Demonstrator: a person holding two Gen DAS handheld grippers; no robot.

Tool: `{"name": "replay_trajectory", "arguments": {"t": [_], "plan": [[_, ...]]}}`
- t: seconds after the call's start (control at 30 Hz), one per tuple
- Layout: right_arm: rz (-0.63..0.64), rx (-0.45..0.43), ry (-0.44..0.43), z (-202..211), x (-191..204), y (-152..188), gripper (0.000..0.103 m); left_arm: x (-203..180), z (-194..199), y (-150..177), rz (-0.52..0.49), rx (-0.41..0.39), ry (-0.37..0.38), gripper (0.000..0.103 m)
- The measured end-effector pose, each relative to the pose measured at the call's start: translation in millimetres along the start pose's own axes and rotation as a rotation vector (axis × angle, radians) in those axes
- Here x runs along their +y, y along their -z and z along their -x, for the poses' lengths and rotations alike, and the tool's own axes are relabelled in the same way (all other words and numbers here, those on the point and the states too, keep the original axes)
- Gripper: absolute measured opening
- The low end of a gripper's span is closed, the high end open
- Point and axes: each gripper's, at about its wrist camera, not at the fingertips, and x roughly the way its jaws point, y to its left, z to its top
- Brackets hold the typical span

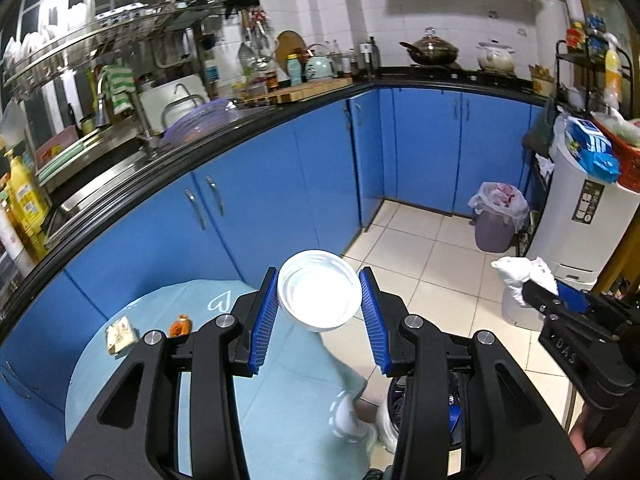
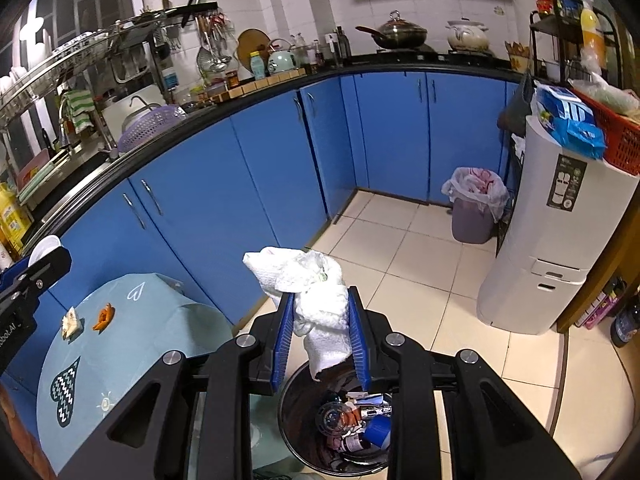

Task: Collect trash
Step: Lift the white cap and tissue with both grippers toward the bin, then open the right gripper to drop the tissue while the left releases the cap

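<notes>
A: Trash run, kitchen: the right gripper (image 2: 320,322) hangs just above the bin (image 2: 294,412), its jaws clamped on a crumpled white tissue (image 2: 316,300) whose tail dangles over the bin's mouth.

B: And the other hand?

A: The left gripper (image 1: 320,312) grips a white lid (image 1: 318,294) between its blue pads, held left of the bin, over the edge of the table (image 1: 280,420). In that view the bin shows only as a sliver below the right finger.

B: So which step is this?

A: The drop-off, by my reading. Both loads are carried and neither is released. For the tissue, the jaws need only open; it looks lined up to fall in. The lid seems to need a shift toward the bin first.

B: What's in the bin already?

A: A clear bulb-like piece, a small blue cup, a dark bottle and scraps of packaging, lying loose at the bottom; the rest is too dark to tell.

B: Anything left to fetch?

A: Two bits lie on the table, well left of the bin: an orange peel-like scrap (image 2: 104,317) and a pale wrapper (image 2: 70,322) just beside it.
</notes>
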Motion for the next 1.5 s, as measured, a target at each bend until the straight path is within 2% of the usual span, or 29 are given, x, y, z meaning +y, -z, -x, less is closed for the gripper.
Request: {"name": "replay_trajectory", "arguments": {"t": [0.47, 0.93, 1.0, 1.07, 1.1, 1.5], "plan": [[-0.033, 0.025, 0.019, -16, -26, 0, 0.029, -40, -22, -9, -0.044, 0.022, 0.046, 0.042], [-0.043, 0.066, 0.008, -26, -29, 3, 0.03, -49, -30, -10, -0.054, 0.032, 0.057, 0.042], [-0.043, 0.063, 0.009, -25, -29, 2, 0.041, -49, -30, -10, -0.053, 0.034, 0.06, 0.042], [-0.05, 0.035, 0.015, -20, -31, 2, 0.071, -51, -31, -9, -0.053, 0.035, 0.06, 0.042], [-0.055, 0.009, 0.017, -16, -31, 2, 0.074, -51, -31, -9, -0.053, 0.035, 0.06, 0.042], [-0.052, -0.002, 0.025, -13, -34, 0, 0.075, -57, -34, -4, -0.057, 0.035, 0.064, 0.042]]}}
